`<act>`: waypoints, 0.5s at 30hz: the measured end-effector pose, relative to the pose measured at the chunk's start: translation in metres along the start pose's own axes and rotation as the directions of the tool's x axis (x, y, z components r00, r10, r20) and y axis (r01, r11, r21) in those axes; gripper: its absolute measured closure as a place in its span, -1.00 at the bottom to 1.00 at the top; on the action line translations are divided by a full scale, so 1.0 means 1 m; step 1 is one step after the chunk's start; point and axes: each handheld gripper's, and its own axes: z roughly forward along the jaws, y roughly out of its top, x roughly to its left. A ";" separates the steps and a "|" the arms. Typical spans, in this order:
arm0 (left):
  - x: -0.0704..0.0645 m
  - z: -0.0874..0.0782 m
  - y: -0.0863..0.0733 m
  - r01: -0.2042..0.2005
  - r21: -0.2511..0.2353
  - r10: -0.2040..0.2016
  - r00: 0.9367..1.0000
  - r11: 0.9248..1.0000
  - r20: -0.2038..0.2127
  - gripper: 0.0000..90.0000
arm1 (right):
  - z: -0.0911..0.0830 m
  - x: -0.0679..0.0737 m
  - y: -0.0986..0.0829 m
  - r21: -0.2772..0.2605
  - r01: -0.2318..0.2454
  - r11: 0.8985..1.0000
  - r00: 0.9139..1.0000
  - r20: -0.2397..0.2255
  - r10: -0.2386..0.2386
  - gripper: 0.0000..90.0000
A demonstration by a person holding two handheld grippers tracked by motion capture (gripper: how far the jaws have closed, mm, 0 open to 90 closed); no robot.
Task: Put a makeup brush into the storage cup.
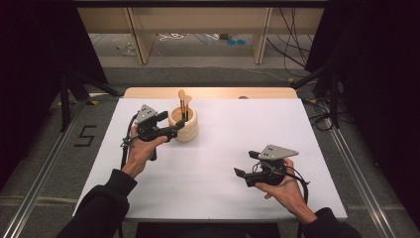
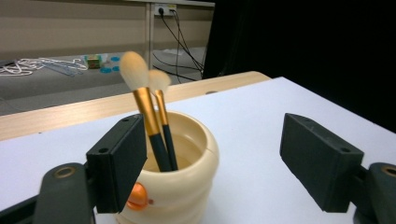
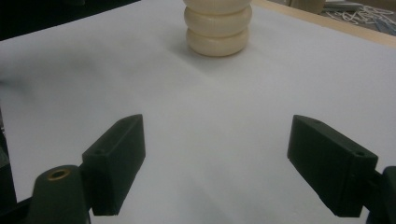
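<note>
Cream-coloured, the one holder (image 1: pixel 183 124) stands near the far edge of the desk (image 1: pixel 223 144), left of the middle, with two brushes (image 1: pixel 183 105) upright inside. The left gripper (image 1: pixel 174 130) is spread wide just beside it; the right gripper (image 1: pixel 243 168) is also spread, holding nothing, near the front right. A sideways push from the left gripper could, I think, tip the holder over.

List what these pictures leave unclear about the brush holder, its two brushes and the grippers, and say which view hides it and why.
- Brush handle ends: hidden inside the cream holder, left gripper view.
- Holder's top and brushes: cut off by the upper edge, right gripper view.
- Orange spot on the holder: partly behind the left gripper jaw.
- Bristle tips: too small, high view.
</note>
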 end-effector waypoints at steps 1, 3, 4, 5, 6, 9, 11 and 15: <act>-0.003 -0.001 -0.001 -0.008 0.003 0.008 1.000 1.000 0.006 -0.50 | 0.000 0.000 0.000 -0.002 -0.002 1.000 1.000 0.001 0.002 -0.56; -0.007 -0.004 -0.003 -0.018 0.004 0.018 1.000 1.000 0.019 -0.51 | 0.000 -0.001 0.000 -0.002 0.001 1.000 1.000 0.005 -0.001 -0.56; -0.010 -0.005 -0.004 -0.021 0.004 0.021 0.999 1.000 0.025 -0.51 | 0.000 -0.001 0.000 -0.011 -0.003 1.000 1.000 0.001 0.003 -0.56; -0.011 -0.006 -0.005 -0.027 0.006 0.027 0.999 1.000 0.028 -0.52 | 0.000 -0.001 0.001 -0.009 -0.002 1.000 1.000 0.001 0.002 -0.56; -0.013 -0.008 -0.005 -0.026 0.001 0.025 0.999 1.000 0.035 -0.52 | 0.000 -0.002 0.001 -0.015 -0.001 1.000 1.000 0.004 0.001 -0.56; -0.019 -0.011 -0.008 -0.029 0.001 0.029 0.998 1.000 0.050 -0.52 | 0.000 -0.003 0.001 -0.018 -0.002 1.000 1.000 0.000 0.002 -0.56; -0.021 -0.013 -0.009 -0.028 0.000 0.028 0.998 1.000 0.058 -0.52 | 0.000 -0.003 0.001 -0.023 -0.001 1.000 1.000 0.004 0.001 -0.56; -0.026 -0.017 -0.011 -0.039 0.002 0.039 0.997 0.999 0.059 -0.53 | 0.000 -0.003 0.002 -0.032 -0.008 0.999 1.000 0.005 0.008 -0.56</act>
